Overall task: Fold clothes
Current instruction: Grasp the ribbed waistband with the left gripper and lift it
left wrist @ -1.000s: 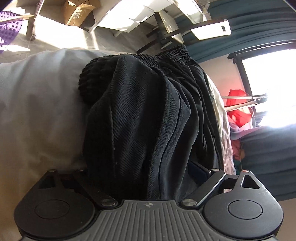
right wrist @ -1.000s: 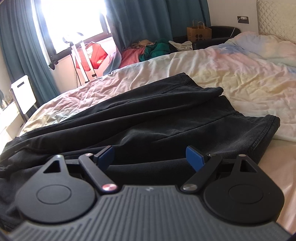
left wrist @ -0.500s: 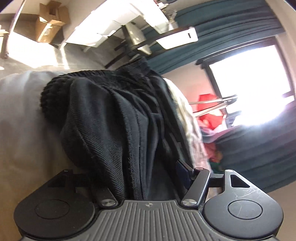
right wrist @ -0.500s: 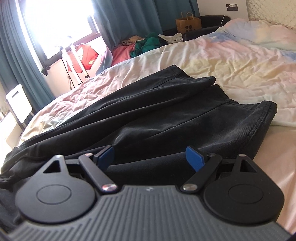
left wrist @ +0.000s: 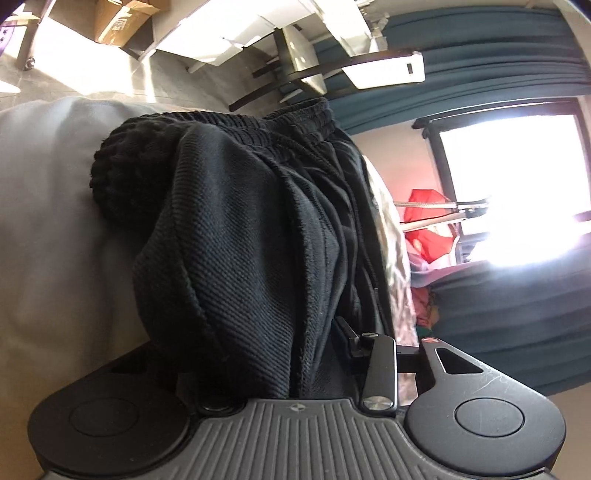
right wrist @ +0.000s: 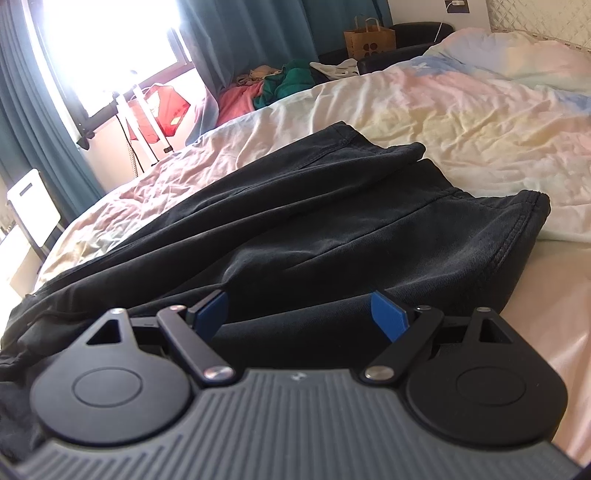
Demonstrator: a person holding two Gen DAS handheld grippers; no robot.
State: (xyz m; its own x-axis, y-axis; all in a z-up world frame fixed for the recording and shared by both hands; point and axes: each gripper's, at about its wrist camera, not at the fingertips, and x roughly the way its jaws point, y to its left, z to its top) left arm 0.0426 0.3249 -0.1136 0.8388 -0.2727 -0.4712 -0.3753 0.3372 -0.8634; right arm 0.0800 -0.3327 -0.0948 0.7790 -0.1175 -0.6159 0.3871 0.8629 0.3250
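Black shorts (right wrist: 332, 229) lie spread on the bed's pale sheet (right wrist: 461, 122), hems toward the pillows. My right gripper (right wrist: 301, 314) is open, its blue pads (right wrist: 388, 314) low over the near edge of the shorts, nothing between them. In the left wrist view, the ribbed waistband end of the black shorts (left wrist: 240, 240) bunches up and fills the view. My left gripper (left wrist: 306, 354) is shut on this bunched fabric; only its right finger (left wrist: 380, 365) shows, the left one is buried in cloth.
The left wrist view is rolled sideways: bed edge (left wrist: 48, 221) at left, floor and a cardboard box (left wrist: 118, 22) above, window (left wrist: 517, 184) at right. A clothes pile (right wrist: 280, 85), paper bag (right wrist: 369, 38) and red item on a stand (right wrist: 162, 110) lie beyond the bed.
My left gripper has closed further on the bunched waistband and its view has swung. My right gripper stayed open and edged slightly forward over the shorts.
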